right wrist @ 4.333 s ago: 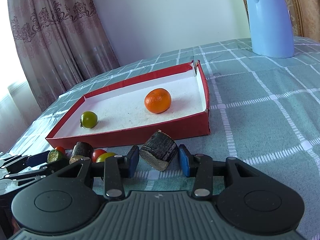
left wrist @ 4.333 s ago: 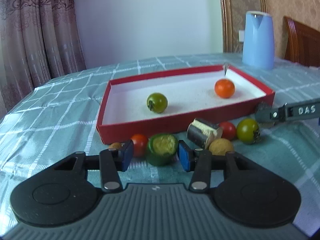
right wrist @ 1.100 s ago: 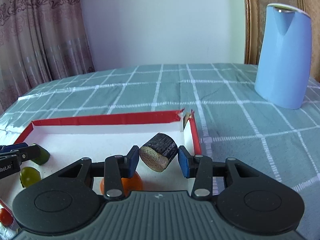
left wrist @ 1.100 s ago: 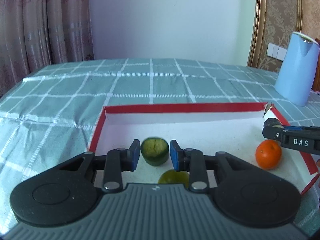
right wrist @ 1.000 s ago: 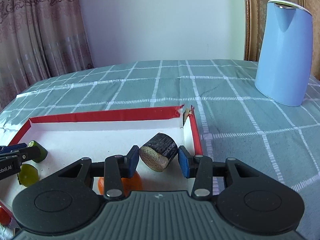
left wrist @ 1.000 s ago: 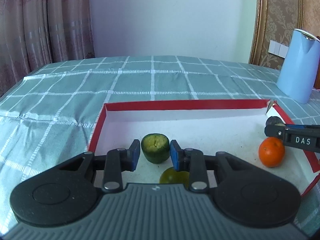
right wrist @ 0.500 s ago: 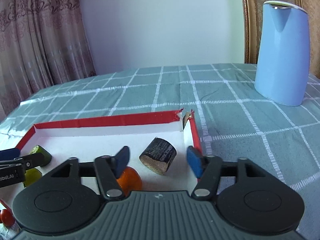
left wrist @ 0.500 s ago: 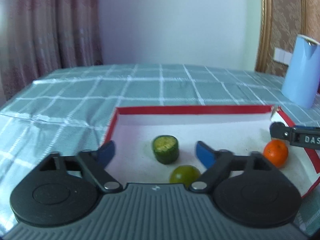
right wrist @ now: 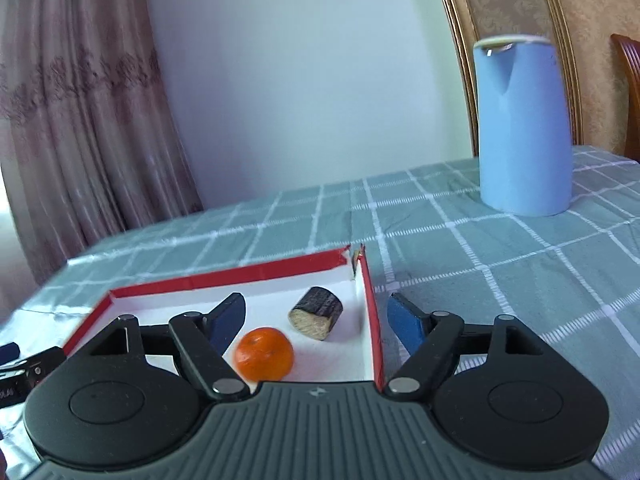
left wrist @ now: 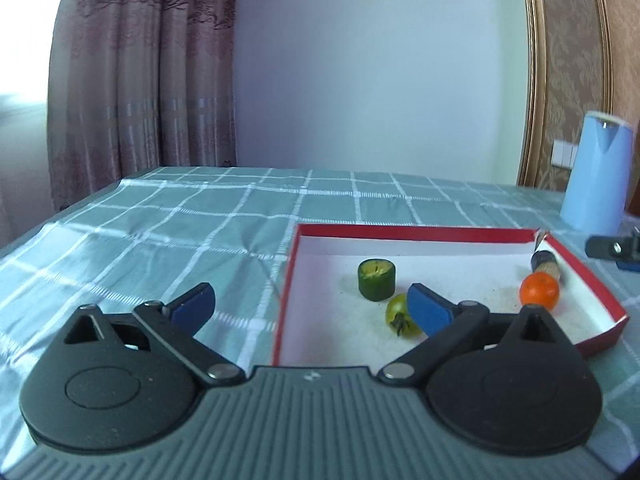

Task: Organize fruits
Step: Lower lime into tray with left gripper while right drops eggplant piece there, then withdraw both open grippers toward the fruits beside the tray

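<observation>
Surroundings: a pale blue jug is seen standing upright on the counter, well apart from the red tray; pink patterned curtains are seen hanging behind, and part of a wooden chair is seen at the right edge.
Counter: it is covered with a glossy green cloth crossed by white lines.
Red tray: a shallow rectangular box of card is shown, red outside and white inside, with a torn far right corner.
Fruits in the tray: a green cut piece, cylindrical with a pale flat top, is seen upright near the left wall; a smooth green tomato lies just in front of it, partly covered by a blue pad. A round orange with dimpled skin lies near the right wall, and a dark stubby piece with rough bark-like skin and a pale cut face lies on its side just behind it.
Left hand-held gripper: it is spread wide with nothing held, above the tray's left wall.
Right hand-held gripper: it is spread wide and released; the tray's right wall is seen between its pads.
Obstruction: the tray's near edge is hidden by the black and grey gripper bodies in both views.
</observation>
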Action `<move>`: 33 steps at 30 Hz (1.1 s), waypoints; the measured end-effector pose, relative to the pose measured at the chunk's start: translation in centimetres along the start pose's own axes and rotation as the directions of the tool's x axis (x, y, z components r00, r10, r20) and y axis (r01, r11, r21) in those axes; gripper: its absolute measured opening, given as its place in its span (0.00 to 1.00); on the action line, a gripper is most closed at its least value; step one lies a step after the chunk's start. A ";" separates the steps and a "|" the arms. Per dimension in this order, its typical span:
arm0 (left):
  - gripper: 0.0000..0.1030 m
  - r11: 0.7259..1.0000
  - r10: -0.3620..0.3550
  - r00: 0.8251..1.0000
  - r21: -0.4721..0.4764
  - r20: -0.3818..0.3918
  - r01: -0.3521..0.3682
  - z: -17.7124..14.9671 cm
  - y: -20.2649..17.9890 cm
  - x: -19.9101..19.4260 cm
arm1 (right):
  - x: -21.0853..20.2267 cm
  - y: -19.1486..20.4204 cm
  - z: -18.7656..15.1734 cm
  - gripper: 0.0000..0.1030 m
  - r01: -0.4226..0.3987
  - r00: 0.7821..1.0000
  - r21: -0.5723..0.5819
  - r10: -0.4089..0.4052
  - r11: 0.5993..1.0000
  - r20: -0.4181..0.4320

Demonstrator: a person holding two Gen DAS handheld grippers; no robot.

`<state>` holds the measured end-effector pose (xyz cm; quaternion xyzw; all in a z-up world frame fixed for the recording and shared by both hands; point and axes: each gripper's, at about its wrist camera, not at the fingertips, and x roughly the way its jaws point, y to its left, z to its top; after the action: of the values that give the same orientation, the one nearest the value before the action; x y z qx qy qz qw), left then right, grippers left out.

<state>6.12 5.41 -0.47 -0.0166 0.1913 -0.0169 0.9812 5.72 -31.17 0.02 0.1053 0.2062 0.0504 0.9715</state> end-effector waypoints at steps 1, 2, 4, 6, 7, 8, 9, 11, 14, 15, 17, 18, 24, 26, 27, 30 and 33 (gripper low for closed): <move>1.00 1.000 0.002 1.000 -0.006 0.005 -0.002 -0.3 0.3 -0.5 | -0.7 0.2 -0.5 0.76 -0.012 1.000 -0.012 0.012 1.000 0.000; 1.00 1.000 0.006 1.000 0.000 0.004 -0.006 -0.8 0.5 -1.1 | -1.5 0.4 -1.0 0.76 -0.021 1.000 -0.023 0.021 1.000 0.003; 1.00 1.000 -0.017 1.000 0.025 -0.024 0.017 -1.6 0.9 -1.8 | -2.6 0.9 -1.9 0.76 -0.039 0.999 -0.055 0.040 0.998 0.012; 1.00 0.999 -0.049 0.998 -0.009 -0.029 0.049 -1.7 1.7 -2.5 | -3.0 1.5 -2.4 0.77 -0.045 0.999 -0.098 0.046 0.994 0.004; 1.00 0.998 -0.045 0.999 -0.033 -0.025 0.045 -1.7 2.1 -2.7 | -3.2 1.6 -2.4 0.77 -0.055 0.998 -0.106 0.057 0.993 0.008; 1.00 0.998 -0.044 0.999 -0.051 -0.032 0.043 -1.8 2.5 -2.8 | -3.3 1.8 -2.5 0.77 -0.069 0.998 -0.113 0.070 0.991 0.007; 1.00 0.997 -0.051 0.997 -0.060 -0.055 0.048 -1.9 2.9 -2.7 | -3.3 1.9 -2.6 0.77 -0.078 0.997 -0.118 0.078 0.990 0.002; 1.00 0.996 -0.075 0.990 -0.052 -0.122 0.069 -2.1 3.3 -2.2 | -3.1 2.1 -2.7 0.77 -0.075 0.997 -0.128 0.075 0.989 -0.007; 1.00 1.000 -0.019 0.992 -0.025 -0.126 0.016 -2.4 3.2 -2.5 | -2.9 2.2 -2.9 0.77 -0.066 0.998 -0.130 0.064 0.989 -0.025; 1.00 1.000 -0.017 0.992 0.001 -0.127 0.017 -2.6 3.0 -2.8 | -2.9 2.2 -3.0 0.77 -0.067 0.997 -0.129 0.064 0.989 -0.034; 1.00 0.997 -0.012 0.990 0.071 -0.143 0.022 -3.0 2.4 -3.0 | -2.9 2.2 -3.0 0.77 -0.065 0.997 -0.127 0.060 0.990 -0.038; 1.00 0.994 -0.001 0.989 0.106 -0.149 0.016 -3.3 2.1 -3.1 | -2.9 2.2 -3.0 0.77 -0.062 0.998 -0.128 0.058 0.990 -0.036; 1.00 0.971 0.065 0.981 0.239 -0.185 -0.019 -3.9 0.3 -2.5 | -2.9 2.3 -3.2 0.77 -0.067 0.997 -0.133 0.062 0.989 -0.042; 1.00 0.966 0.064 0.976 0.257 -0.209 -0.008 -3.9 0.0 -1.8 | -2.9 2.4 -3.2 0.77 -0.069 0.997 -0.141 0.063 0.988 -0.045; 1.00 0.967 0.062 0.977 0.256 -0.203 -0.008 -3.9 -0.1 -1.7 | -2.9 2.4 -3.2 0.78 -0.072 0.997 -0.144 0.066 0.987 -0.046; 1.00 0.974 0.043 0.972 0.228 -0.231 0.011 -3.5 0.3 -0.9 | -2.9 2.8 -3.3 0.77 -0.082 0.996 -0.160 0.074 0.984 -0.053; 1.00 0.987 -0.025 0.961 0.146 -0.276 0.068 -3.3 1.5 -0.1 | -2.8 3.3 -3.5 0.77 -0.087 0.995 -0.193 0.076 0.977 -0.062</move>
<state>4.84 6.80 -3.54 0.0572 0.3226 -0.0570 0.9431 1.51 -27.71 -1.25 0.0165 0.2221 0.1131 0.9683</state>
